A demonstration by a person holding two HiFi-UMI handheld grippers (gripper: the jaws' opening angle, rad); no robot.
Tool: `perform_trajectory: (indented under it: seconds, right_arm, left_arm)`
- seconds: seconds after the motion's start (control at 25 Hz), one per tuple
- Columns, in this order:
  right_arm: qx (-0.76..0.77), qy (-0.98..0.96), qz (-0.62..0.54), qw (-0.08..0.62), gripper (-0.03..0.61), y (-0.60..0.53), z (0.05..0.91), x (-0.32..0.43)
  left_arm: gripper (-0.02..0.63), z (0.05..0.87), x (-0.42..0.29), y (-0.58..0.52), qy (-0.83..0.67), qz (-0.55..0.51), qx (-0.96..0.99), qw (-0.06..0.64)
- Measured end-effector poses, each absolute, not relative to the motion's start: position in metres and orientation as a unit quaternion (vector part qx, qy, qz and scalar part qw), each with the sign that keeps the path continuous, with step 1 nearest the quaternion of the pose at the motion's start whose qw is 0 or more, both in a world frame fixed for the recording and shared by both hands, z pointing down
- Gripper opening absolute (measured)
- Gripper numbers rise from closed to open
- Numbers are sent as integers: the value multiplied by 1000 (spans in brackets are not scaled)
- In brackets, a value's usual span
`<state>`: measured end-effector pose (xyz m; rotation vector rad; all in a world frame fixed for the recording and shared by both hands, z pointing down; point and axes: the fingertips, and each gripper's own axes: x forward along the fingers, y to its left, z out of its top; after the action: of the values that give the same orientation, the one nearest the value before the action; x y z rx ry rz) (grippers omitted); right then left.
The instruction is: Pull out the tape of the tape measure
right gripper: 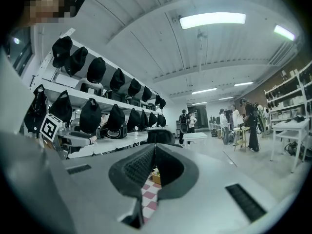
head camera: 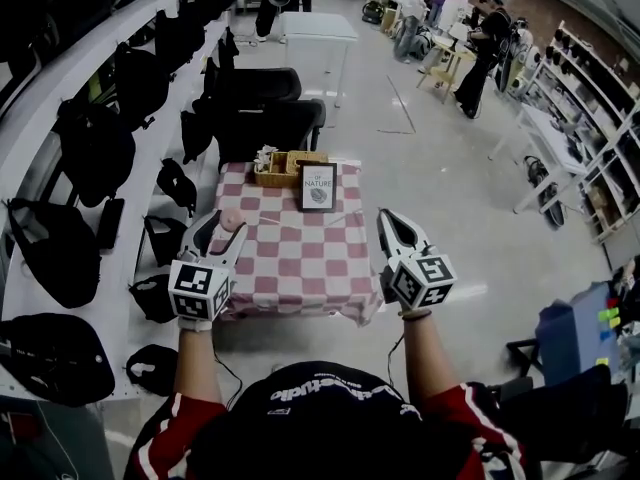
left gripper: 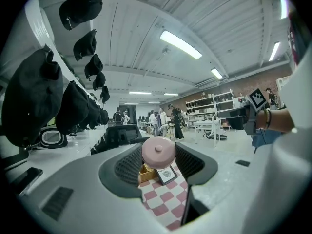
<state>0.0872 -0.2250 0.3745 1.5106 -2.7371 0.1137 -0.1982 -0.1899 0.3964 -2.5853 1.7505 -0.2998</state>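
A round pink tape measure (left gripper: 158, 152) sits between the ribbed pads of my left gripper (left gripper: 159, 156), which is shut on it. In the head view the same pink tape measure (head camera: 231, 219) shows at the tip of the left gripper (head camera: 229, 227), above the left edge of the checked table (head camera: 300, 263). No tape shows outside the case. My right gripper (head camera: 391, 220) hovers over the table's right edge. In the right gripper view its jaws (right gripper: 155, 149) meet at the tips with nothing between them.
On the far end of the red-and-white checked table stand a wicker basket (head camera: 284, 167) and a framed sign (head camera: 318, 188). Black chairs (head camera: 268, 118) stand behind it. Shelves with black bags (head camera: 95, 148) run along the left. People stand far off (head camera: 480, 48).
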Motion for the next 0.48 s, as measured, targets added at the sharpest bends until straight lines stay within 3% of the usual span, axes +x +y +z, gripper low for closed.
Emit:
perform_trajectory:
  seconds: [0.48]
  right_arm:
    - [504,-862,46,5,8,-229,383,63]
  left_arm:
    - [216,410,-221,-197,551,-89,-829,-4]
